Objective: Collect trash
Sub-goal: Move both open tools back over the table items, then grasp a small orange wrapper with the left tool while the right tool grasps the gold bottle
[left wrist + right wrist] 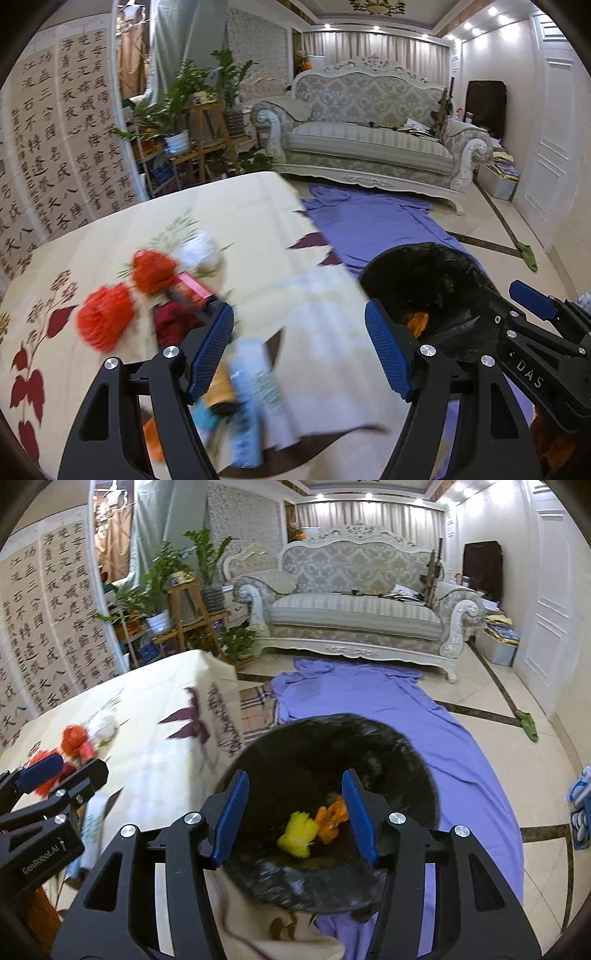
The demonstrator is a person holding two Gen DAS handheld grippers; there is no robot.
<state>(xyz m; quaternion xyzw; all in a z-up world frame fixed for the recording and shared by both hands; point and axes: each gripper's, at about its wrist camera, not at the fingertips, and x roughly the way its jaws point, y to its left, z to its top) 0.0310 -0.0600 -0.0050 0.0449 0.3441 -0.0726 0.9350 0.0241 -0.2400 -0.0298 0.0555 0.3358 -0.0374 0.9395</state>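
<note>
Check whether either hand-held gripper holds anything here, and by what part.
Nothing is held: the left hand-held gripper and right hand-held gripper are both open, the right over the black bag.

"GenRobot.AI" stands in white on the left gripper (40,786) body in the right wrist view, "DAS" on the right gripper (532,299) body in the left wrist view, and columns of black Chinese calligraphy cover the wall scrolls (62,147).

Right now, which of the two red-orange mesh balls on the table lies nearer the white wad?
The farther red-orange ball, beside the white wad; the other ball lies apart.
</note>
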